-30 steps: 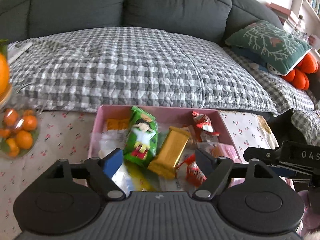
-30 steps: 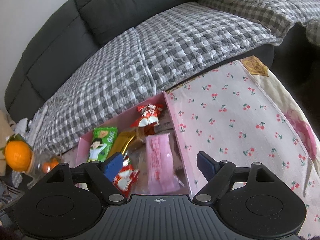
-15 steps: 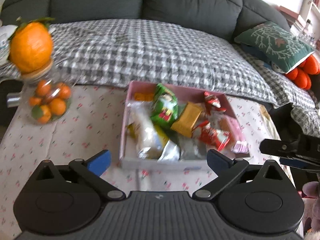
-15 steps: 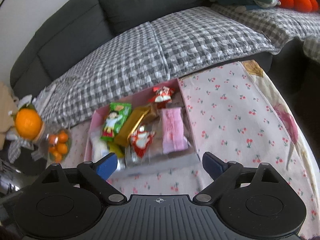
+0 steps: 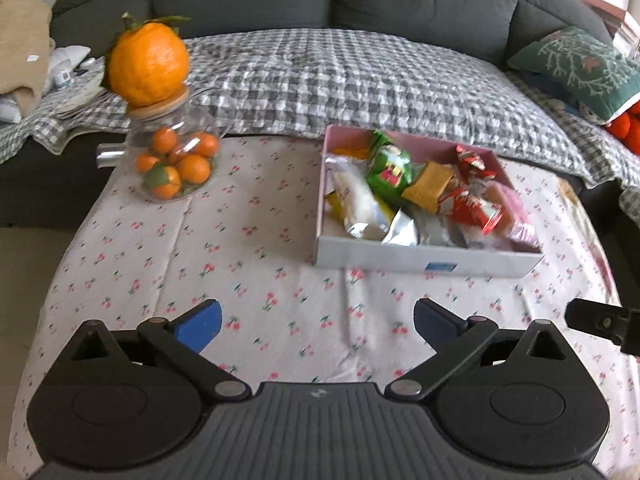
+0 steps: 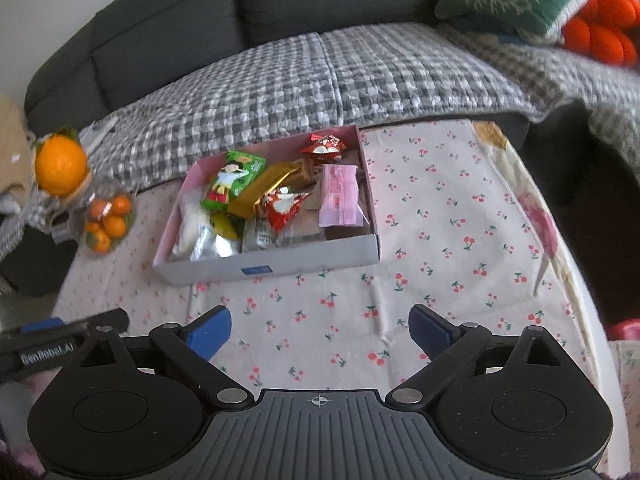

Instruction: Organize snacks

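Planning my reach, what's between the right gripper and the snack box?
Only bare cherry-print tablecloth lies between the right gripper and the snack box, shown in the right wrist view.

The box (image 6: 280,262) looks like matt cardboard, and the snack packets (image 6: 276,196) in it are glossy foil and plastic film. The tablecloth (image 5: 256,240) is soft, creased printed cloth, and the jar (image 5: 176,152) is clear glass with what seems a wooden lid. The gripper fingers (image 5: 198,324) are matt black plastic with blue, perhaps rubbery, pads.
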`<state>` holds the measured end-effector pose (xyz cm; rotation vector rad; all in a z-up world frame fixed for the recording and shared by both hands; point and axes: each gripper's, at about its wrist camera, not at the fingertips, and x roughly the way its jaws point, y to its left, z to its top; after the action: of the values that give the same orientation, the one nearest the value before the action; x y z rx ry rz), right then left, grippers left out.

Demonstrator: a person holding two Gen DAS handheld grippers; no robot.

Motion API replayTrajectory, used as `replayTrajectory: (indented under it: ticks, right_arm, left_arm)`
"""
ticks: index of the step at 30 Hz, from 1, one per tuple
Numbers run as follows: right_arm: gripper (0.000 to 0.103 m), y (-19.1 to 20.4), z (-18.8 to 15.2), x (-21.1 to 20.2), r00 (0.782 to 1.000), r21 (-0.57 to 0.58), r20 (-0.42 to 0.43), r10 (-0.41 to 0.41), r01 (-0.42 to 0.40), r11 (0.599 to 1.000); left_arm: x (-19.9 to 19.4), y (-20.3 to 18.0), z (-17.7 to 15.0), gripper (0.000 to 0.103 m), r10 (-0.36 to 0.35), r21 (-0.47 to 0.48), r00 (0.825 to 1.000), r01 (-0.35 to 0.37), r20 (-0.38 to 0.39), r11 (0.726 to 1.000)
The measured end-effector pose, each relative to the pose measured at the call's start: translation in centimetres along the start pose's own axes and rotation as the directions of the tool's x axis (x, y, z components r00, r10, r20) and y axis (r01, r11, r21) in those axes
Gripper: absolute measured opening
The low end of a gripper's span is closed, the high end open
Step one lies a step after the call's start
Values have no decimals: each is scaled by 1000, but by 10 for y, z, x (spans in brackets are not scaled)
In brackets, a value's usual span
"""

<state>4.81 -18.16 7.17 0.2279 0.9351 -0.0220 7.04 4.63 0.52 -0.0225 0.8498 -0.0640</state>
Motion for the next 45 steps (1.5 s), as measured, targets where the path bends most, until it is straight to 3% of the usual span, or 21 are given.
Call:
replayTrajectory:
  ticks: [3,13,20,45]
  right_arm:
    - [97,9,-8,2,998,-57,-29,-58,56,997]
    - [97,20,-18,-12,997,-132,26,-77,80,988]
    - [98,25,-24,-10,996,-166,15,-93,95,982]
    - [98,27,-27,-7,996,-164,6,-94,94,982]
  left_arm:
    - [1,3,-5,102,28,-15,999,-28,-23,999]
    - [-10,0,-18,102,49,25,999,-49,-23,998]
    - [-12,-4,-21,103,56,41,998,-55,-24,998]
    - [-13,-9,-24,103,46,56,998,-44,-42,997]
